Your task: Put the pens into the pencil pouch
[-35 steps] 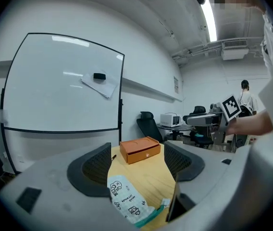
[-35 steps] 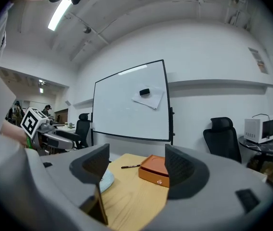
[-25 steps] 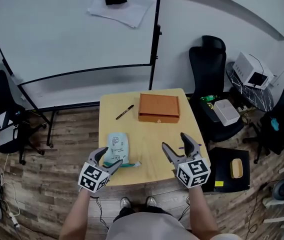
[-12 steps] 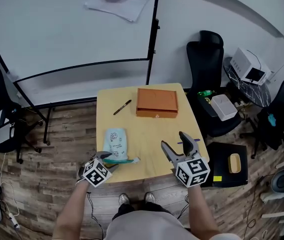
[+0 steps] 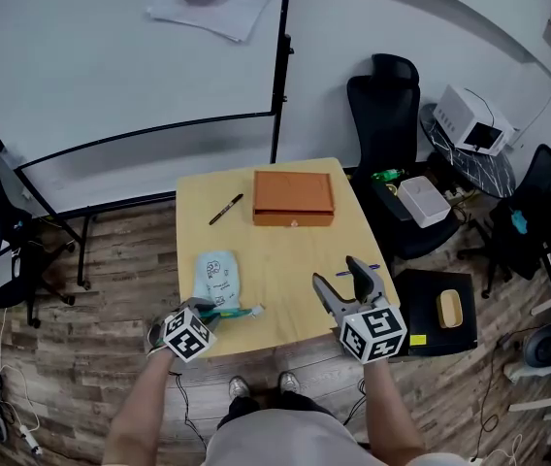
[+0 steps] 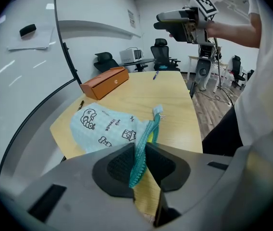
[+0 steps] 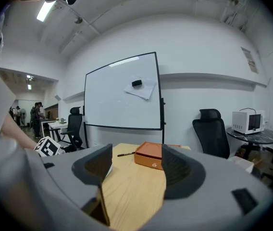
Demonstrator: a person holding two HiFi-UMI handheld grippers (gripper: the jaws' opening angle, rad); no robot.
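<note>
Pinching pencil pouch [image 6: 103, 126] by zipper edge in just-closed left hand-held gripper [image 6: 137, 152], steadying it for pens [image 5: 225, 209]; right hand-held gripper [image 7: 134, 163] wide, empty.

Open-plan office, meeting corner. Big whiteboard [image 5: 111, 76] on a floor stand, black swivel chairs [image 5: 384, 95] against the wall, light wood table [image 5: 285, 260], plank-pattern floor [image 5: 81, 357], white desktop machine [image 5: 469, 119] on a side table. More desks [image 7: 55, 124] and people further down, strip light [image 7: 44, 11] overhead.

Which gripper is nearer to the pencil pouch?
Left. The left gripper has just closed its jaws on the pencil pouch at its zipper edge; the right gripper hangs open to its right, not touching.
</note>
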